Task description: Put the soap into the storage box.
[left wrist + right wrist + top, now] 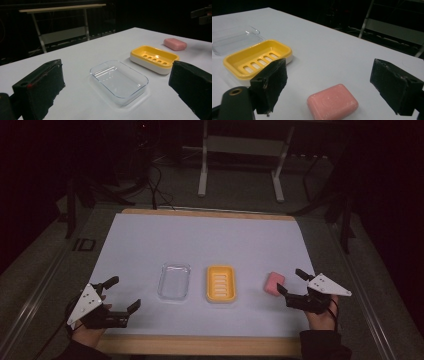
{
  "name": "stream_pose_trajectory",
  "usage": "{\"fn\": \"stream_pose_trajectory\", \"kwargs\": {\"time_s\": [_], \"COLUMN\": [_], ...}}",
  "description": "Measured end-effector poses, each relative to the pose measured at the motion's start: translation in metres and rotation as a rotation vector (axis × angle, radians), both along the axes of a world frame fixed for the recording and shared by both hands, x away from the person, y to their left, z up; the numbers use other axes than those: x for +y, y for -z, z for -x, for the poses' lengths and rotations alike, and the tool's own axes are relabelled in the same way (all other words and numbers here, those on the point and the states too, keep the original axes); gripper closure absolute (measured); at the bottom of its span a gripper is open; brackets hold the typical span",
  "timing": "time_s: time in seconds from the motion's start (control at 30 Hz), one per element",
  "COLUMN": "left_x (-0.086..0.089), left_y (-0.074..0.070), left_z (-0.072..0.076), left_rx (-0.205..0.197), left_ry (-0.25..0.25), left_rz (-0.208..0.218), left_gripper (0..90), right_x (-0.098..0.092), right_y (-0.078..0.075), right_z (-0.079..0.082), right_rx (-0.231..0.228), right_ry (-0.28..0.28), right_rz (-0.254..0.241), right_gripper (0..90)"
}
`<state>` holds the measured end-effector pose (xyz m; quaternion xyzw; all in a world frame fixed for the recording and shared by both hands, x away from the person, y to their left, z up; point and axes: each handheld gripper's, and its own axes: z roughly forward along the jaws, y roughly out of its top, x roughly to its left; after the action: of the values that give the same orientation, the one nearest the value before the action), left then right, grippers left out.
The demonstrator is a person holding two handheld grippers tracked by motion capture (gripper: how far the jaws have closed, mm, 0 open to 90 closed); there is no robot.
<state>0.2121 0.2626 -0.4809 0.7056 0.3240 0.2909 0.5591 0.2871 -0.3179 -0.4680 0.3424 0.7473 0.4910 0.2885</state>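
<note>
Right gripper [290, 286] open wide, jaws either side of the pink soap [274, 283] but not pressing on it; in the right gripper view, soap [333, 104] flat on the desk [200, 240] between the two black pads, nearer the left one. Left gripper [121, 292] also wide and empty, resting low at 8 o'clock of the desk, aimed at the clear lid [174, 281].

Likely step: closing on the soap to carry it to the yellow dish [221, 283], just at 9 o'clock of the soap, with the clear lid one place further at 9 o'clock.

To do it well: centre the bar between the pads first, lower until the tips nearly touch the desk, squeeze across the short sides, keep level. Slippery, rounded edges; firm, even closing needed, else a skid toward 12 o'clock. Lift straight before moving across.
</note>
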Motion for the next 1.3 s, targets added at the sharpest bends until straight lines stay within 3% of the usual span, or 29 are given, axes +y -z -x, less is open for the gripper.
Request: {"fn": "stream_pose_trajectory", "kwargs": {"time_s": [0.33, 0.43, 0.5, 0.53, 0.7, 0.77, 0.83, 0.87, 0.9, 1.07, 1.1, 1.3], "left_x": [-0.002, -0.003, -0.003, -0.003, -0.003, -0.003, -0.004, -0.004, -0.004, -0.004, -0.005, -0.006], "left_y": [0.001, 0.001, 0.001, 0.001, 0.001, 0.002, 0.002, 0.002, 0.002, 0.002, 0.002, 0.003], "left_z": [-0.001, -0.001, -0.001, -0.001, -0.002, -0.002, -0.002, -0.002, -0.002, -0.001, -0.001, -0.002], "left_rx": [0.009, 0.012, 0.014, 0.02, 0.025, 0.025, 0.025, 0.027, 0.027, 0.025, 0.026, 0.03], "left_ry": [0.003, 0.008, 0.009, 0.008, 0.006, 0.005, 0.005, 0.006, 0.005, 0.005, 0.005, 0.004], "left_rz": [-0.011, -0.021, -0.022, -0.023, -0.022, -0.026, -0.026, -0.027, -0.031, -0.04, -0.042, -0.062], "left_gripper": [0.3, 0.3, 0.3, 0.3, 0.3, 0.3, 0.3, 0.3, 0.3, 0.3, 0.3, 0.3], "right_x": [0.002, 0.003, 0.003, 0.004, 0.004, 0.005, 0.006, 0.008, 0.008, 0.007, 0.007, -0.003], "right_y": [0.002, 0.004, 0.005, 0.005, 0.004, 0.004, 0.004, 0.003, 0.003, -0.004, -0.004, -0.002], "right_z": [-0.001, -0.004, -0.005, -0.007, -0.01, -0.015, -0.017, -0.019, -0.019, -0.026, -0.026, -0.034], "right_rx": [0.013, 0.065, 0.063, 0.068, 0.078, 0.136, 0.164, 0.181, 0.181, 0.299, 0.299, 0.508], "right_ry": [0.009, 0.051, 0.074, 0.113, 0.14, 0.151, 0.154, 0.186, 0.186, 0.298, 0.298, 0.416], "right_rz": [0.032, 0.051, 0.075, 0.118, 0.153, 0.188, 0.207, 0.245, 0.245, 0.258, 0.258, 0.271], "right_gripper": [14.0, 14.0, 14.5, 14.8, 14.8, 14.7, 14.5, 14.4, 14.4, 13.7, 13.7, 15.1]}}
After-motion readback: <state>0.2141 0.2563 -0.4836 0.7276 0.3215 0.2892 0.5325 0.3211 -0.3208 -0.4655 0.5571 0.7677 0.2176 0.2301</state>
